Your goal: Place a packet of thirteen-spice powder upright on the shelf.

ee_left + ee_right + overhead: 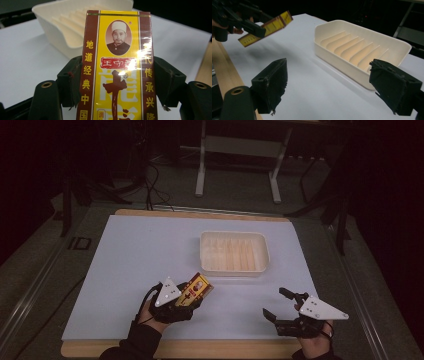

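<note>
A yellow and dark-red carton (196,290) with a portrait and printed characters is held off the table by my left gripper (187,296), shut on its two long sides. In the left gripper view the carton (117,67) stands between both black jaws, its top end toward a white ribbed tray (75,27). My right gripper (278,303) hovers at the front right with its jaws wide apart and nothing between them. The right gripper view has the carton (265,27) tilted above the sheet at upper left and the tray (359,50) ahead.
The white tray (234,268) rests at the centre right of a pale sheet (140,250) that covers a wooden table. A wooden strip (200,349) runs along the near edge. Behind the table stand a metal frame (237,157) and floor cables (155,185).
</note>
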The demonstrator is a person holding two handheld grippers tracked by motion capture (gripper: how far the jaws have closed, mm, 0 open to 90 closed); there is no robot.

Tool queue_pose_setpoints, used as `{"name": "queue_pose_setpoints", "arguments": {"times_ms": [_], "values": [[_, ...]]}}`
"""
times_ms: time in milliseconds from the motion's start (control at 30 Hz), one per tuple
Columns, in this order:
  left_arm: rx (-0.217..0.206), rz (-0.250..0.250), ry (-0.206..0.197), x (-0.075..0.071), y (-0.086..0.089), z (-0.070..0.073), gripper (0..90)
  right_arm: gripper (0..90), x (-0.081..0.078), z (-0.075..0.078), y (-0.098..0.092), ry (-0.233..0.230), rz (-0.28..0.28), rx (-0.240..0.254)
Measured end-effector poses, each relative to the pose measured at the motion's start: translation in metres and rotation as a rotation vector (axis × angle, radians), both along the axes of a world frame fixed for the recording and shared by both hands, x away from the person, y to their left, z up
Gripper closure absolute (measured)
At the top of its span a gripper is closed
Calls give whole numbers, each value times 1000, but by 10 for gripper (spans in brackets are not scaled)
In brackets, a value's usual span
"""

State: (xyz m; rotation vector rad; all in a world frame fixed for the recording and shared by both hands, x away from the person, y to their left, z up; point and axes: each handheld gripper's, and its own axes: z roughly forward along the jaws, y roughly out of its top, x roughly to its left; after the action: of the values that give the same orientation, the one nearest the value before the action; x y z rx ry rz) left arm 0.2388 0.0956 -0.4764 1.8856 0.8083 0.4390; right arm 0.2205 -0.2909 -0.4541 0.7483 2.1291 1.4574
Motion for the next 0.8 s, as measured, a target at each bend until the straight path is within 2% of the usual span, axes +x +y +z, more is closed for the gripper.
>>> {"name": "queue_pose_setpoints", "arguments": {"times_ms": [67, 133, 200, 233, 267, 333, 400, 500, 600, 733, 800], "values": [[-27, 1, -8, -2, 0, 2, 329, 146, 0, 0, 2, 14, 11, -2], [-42, -4, -11, -3, -1, 3, 328, 146, 1, 0, 5, 9, 29, -27], [-66, -9, -38, -4, -1, 5, 328, 147, 1, -1, 7, -15, 17, -60], [-79, -9, -54, -5, -2, 6, 328, 147, 1, 0, 8, -17, 24, -62], [-93, -10, -66, -6, -2, 6, 328, 146, 1, 1, 8, -20, 32, -49], [-107, -16, -69, -5, -3, 8, 328, 141, 1, 3, 7, -26, 14, -48], [-106, -20, -66, -4, -5, 8, 328, 136, 1, 4, 6, -10, -6, -42], [-128, -37, -56, -2, -9, 7, 329, 132, 3, 7, 4, 21, -38, -27], [-150, -63, -72, -1, -15, 6, 328, 127, 2, 13, 2, 17, -71, -14], [-191, -74, -116, -1, -23, 8, 328, 125, 2, 23, 6, 29, -80, 13], [-203, -78, -122, 1, -26, 9, 328, 112, 2, 28, 9, 30, -78, 38]]}}
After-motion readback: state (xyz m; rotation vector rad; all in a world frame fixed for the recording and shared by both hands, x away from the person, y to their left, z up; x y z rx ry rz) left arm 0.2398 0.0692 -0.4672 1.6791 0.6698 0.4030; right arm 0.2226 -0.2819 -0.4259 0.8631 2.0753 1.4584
